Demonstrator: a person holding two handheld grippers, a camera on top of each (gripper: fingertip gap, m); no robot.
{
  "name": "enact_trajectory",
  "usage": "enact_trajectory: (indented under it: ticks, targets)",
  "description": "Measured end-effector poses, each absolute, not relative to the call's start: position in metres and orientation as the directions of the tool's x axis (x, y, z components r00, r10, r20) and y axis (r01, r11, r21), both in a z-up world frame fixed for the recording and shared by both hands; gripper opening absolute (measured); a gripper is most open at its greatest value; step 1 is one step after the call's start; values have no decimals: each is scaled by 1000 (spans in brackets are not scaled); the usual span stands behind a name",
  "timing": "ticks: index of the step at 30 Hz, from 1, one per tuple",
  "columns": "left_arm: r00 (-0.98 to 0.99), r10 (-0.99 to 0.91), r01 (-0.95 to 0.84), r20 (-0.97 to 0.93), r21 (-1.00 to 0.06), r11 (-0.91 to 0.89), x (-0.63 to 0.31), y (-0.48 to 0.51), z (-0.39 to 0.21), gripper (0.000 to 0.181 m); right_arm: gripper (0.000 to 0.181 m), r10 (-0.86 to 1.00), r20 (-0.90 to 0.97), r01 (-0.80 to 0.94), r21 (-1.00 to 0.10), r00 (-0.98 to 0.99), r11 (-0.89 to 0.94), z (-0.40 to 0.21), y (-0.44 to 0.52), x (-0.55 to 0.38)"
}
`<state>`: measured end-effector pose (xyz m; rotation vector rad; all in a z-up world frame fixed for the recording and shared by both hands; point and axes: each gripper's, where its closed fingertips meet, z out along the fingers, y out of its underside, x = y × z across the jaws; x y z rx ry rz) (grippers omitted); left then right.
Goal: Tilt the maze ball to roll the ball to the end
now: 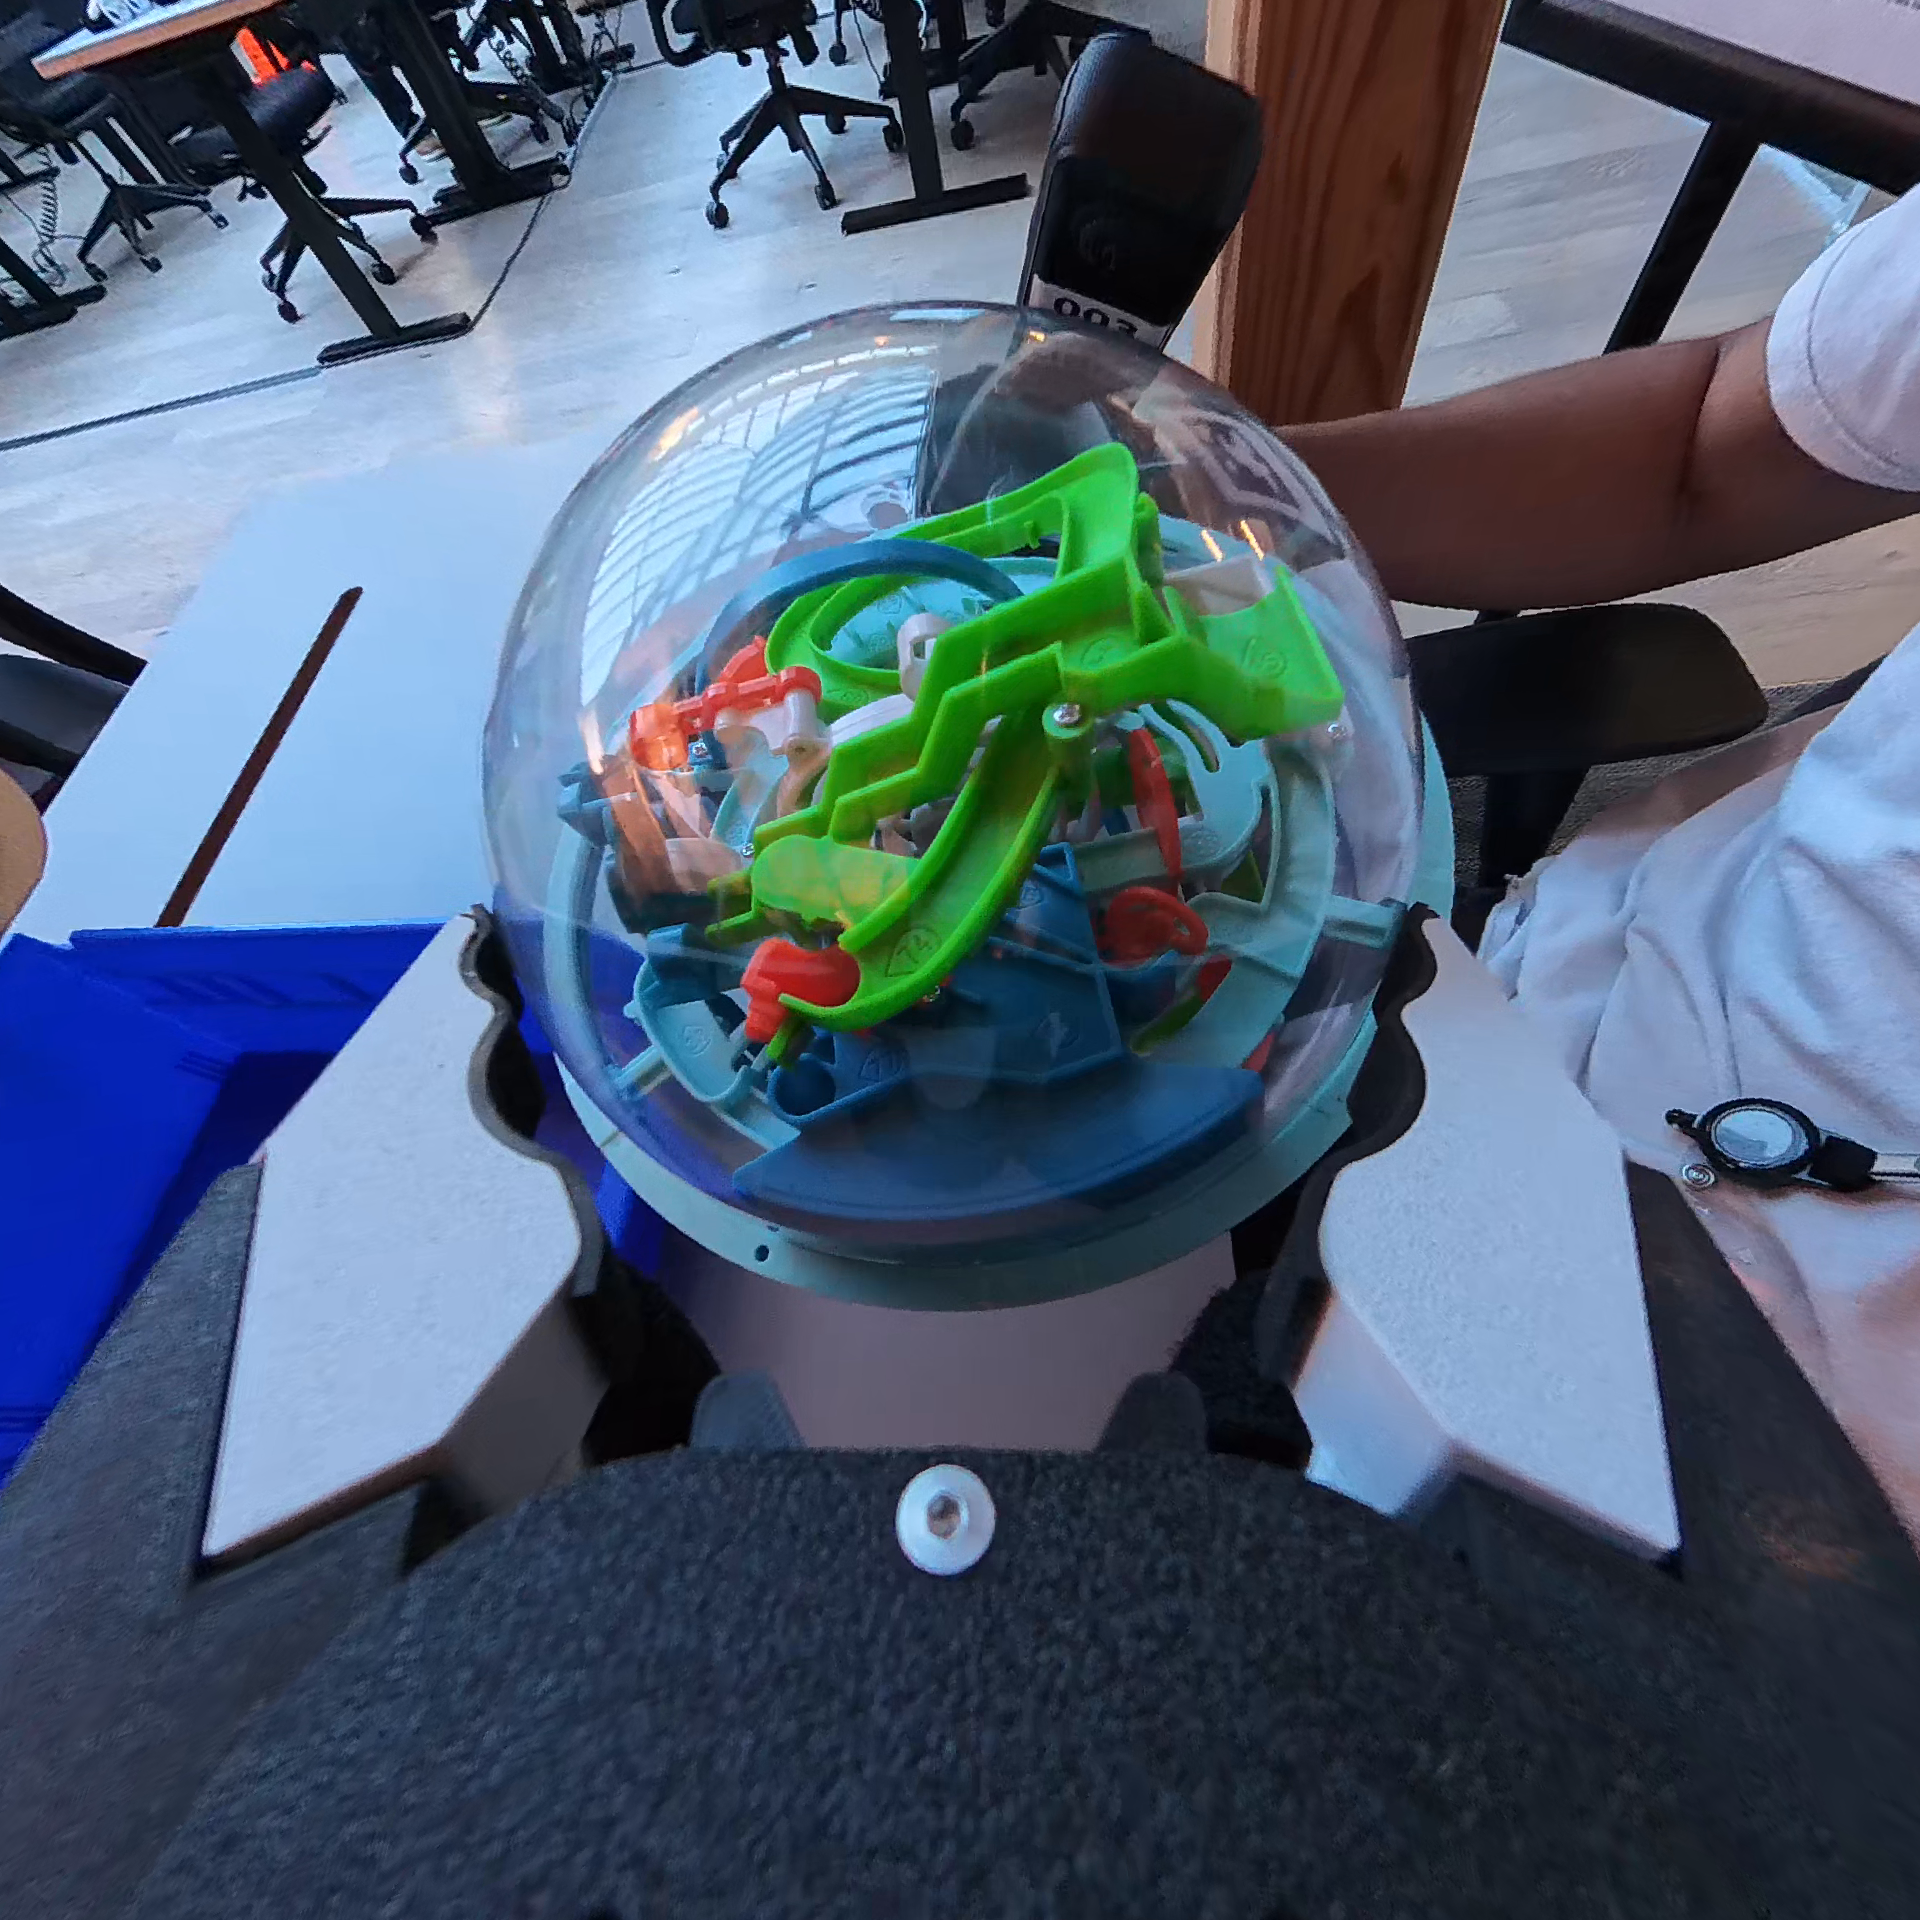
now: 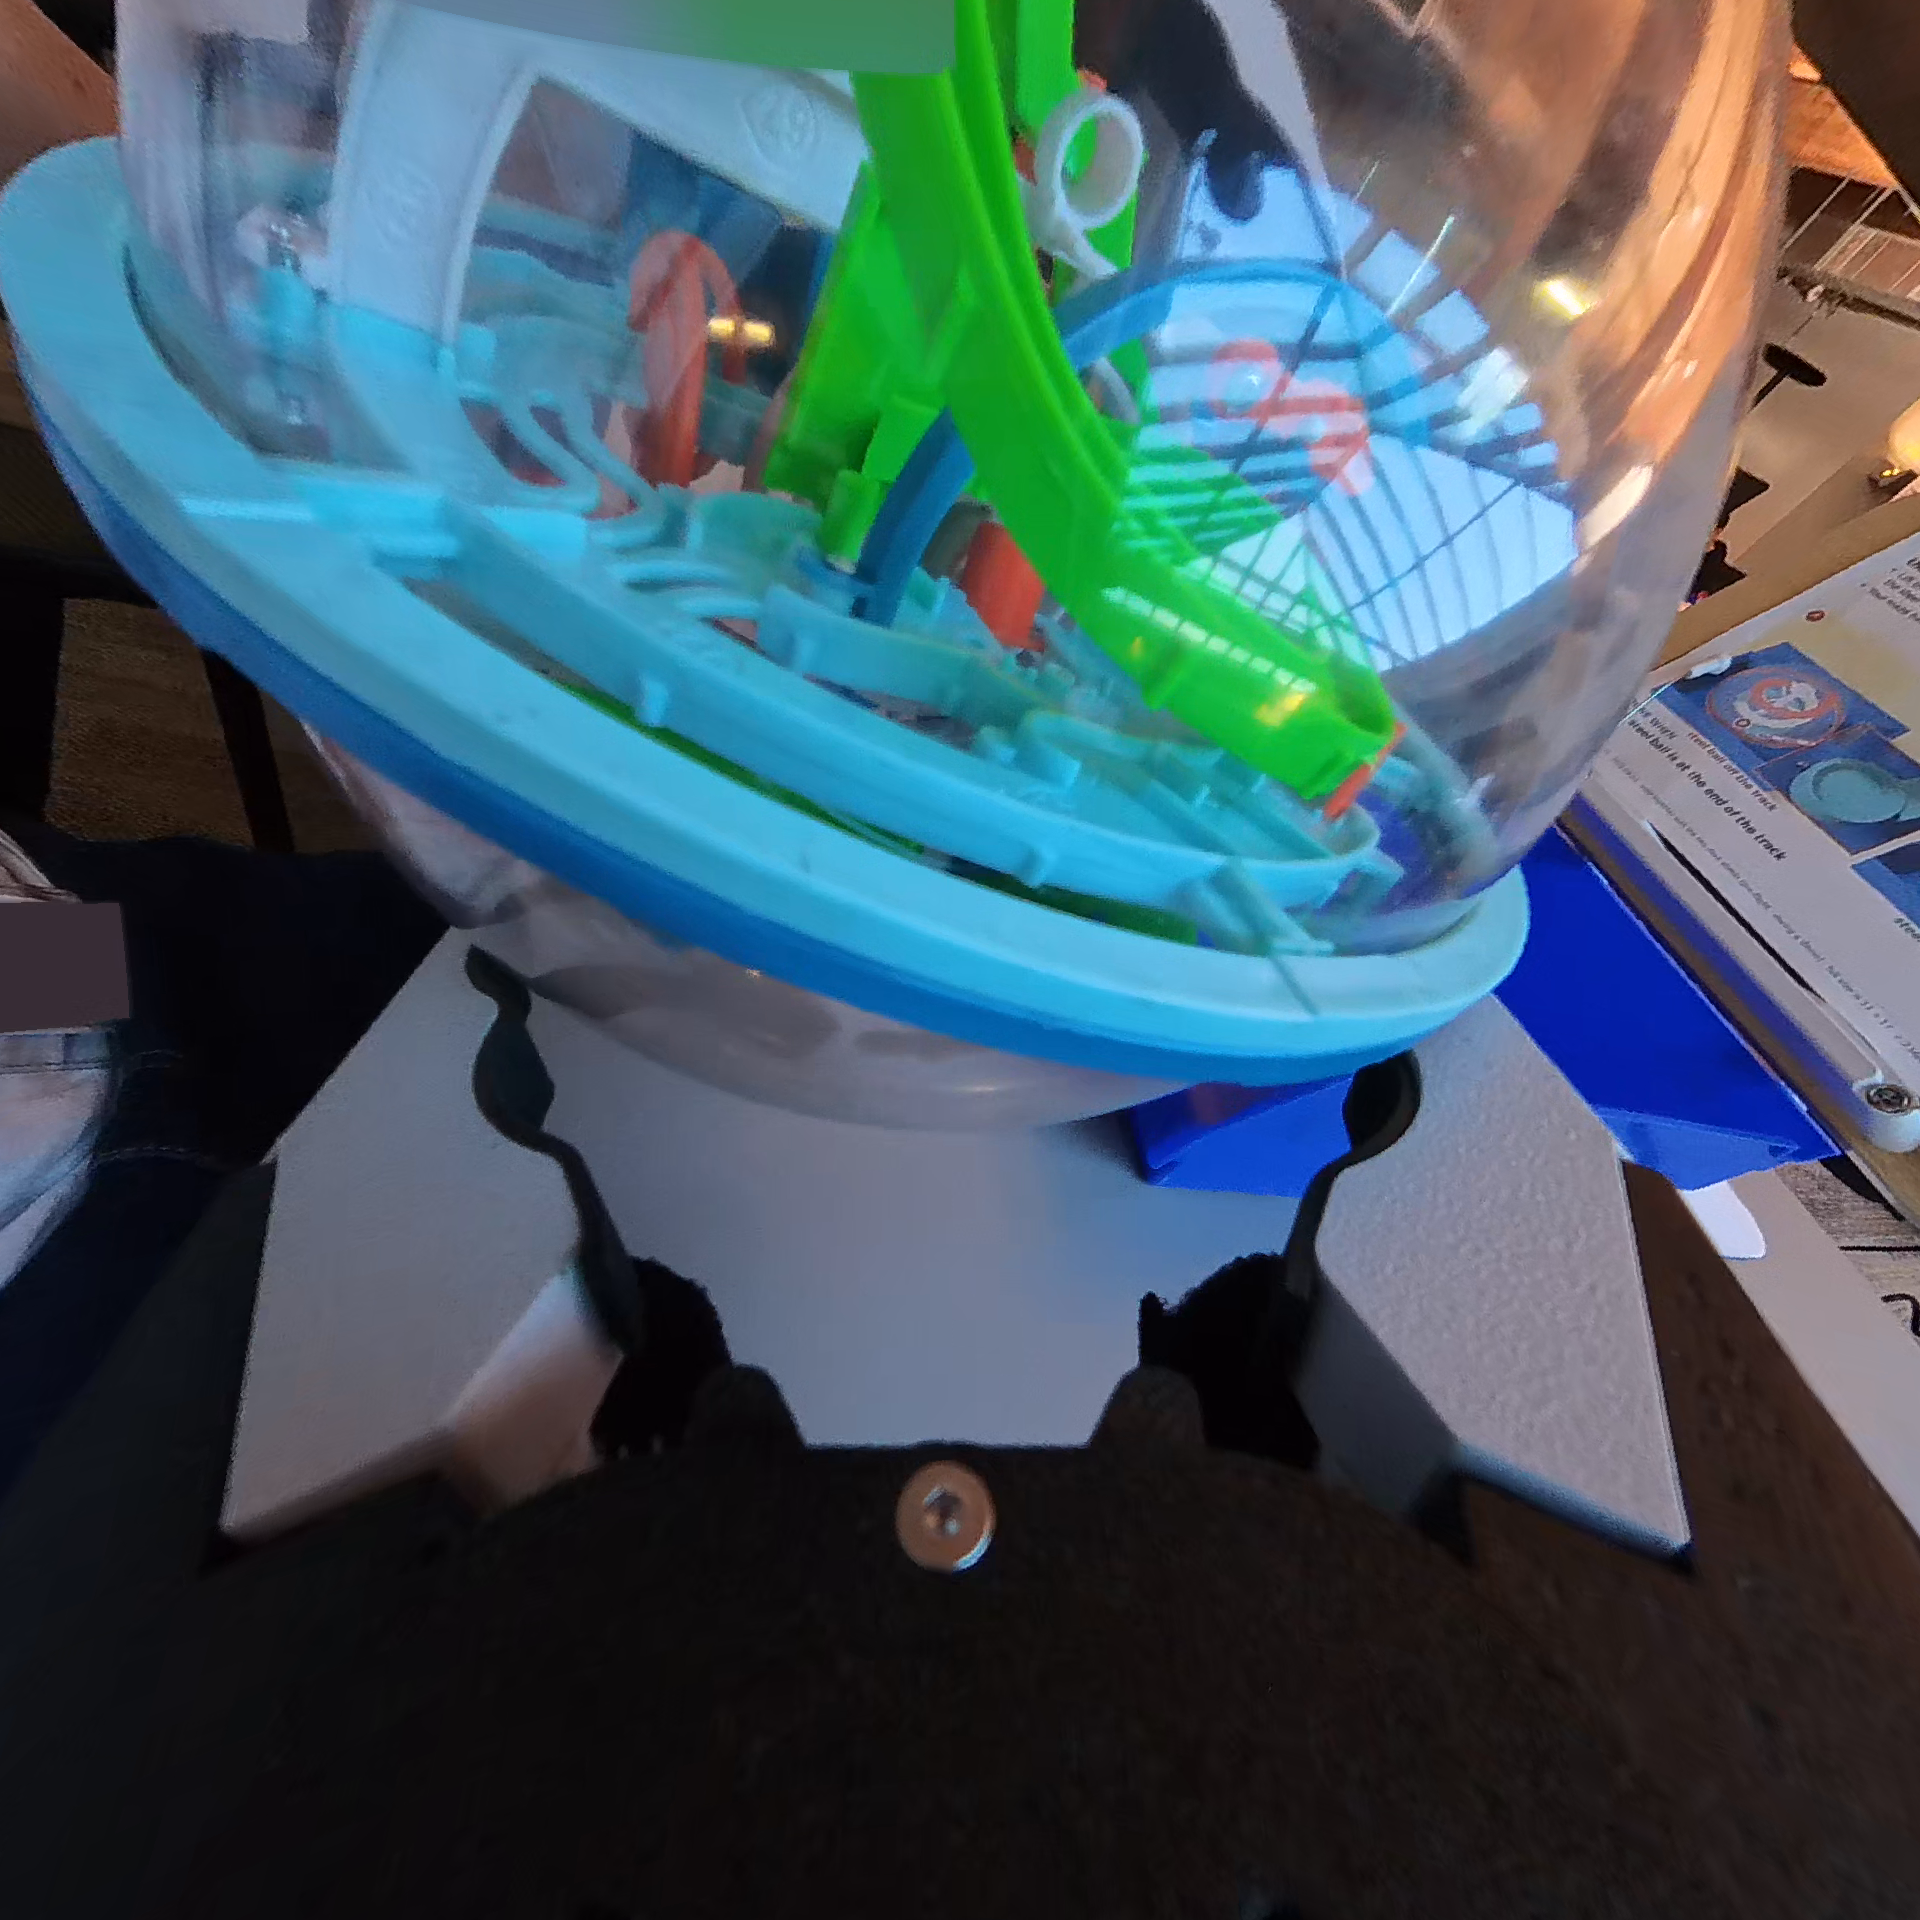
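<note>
Both the left tongs [image 1: 951, 1039] and the right tongs [image 2: 940, 1049] clasp the clear plastic maze sphere [image 1: 951, 769], tilted toward four o'clock; its small ball is unseen, so progress cannot be judged.

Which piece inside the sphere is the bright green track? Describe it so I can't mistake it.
Start at the clear maze ball held between the left claw fingers, above the blue bin. Inside it, above the dark blue ramps, runs the bright green track. It is the only lime-coloured piece, stepping down in a zigzag and then sweeping in a curve toward a small red piece.
</note>
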<state>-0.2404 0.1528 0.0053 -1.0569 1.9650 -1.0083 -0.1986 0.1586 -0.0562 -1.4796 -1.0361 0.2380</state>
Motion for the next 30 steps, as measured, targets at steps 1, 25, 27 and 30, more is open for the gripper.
enact_trajectory:
  ticks: [1,25,27,30]
  targets:
    - [-437,-876,-351,-205,-857,376,-241,153,6,156,154,702,424,450,-878,573,164,-56,159,-199]
    - [-361,-889,-333,-281,-852,404,-223,150,-1,159,154,606,566,507,-811,559,292,-66,171,-183]
    - [-355,-891,-333,-282,-853,402,-223,149,-5,159,154,609,569,514,-808,553,287,-71,171,-183]
    - [-362,-897,-313,-253,-873,373,-224,145,-10,158,154,618,572,536,-799,539,272,-81,172,-181]
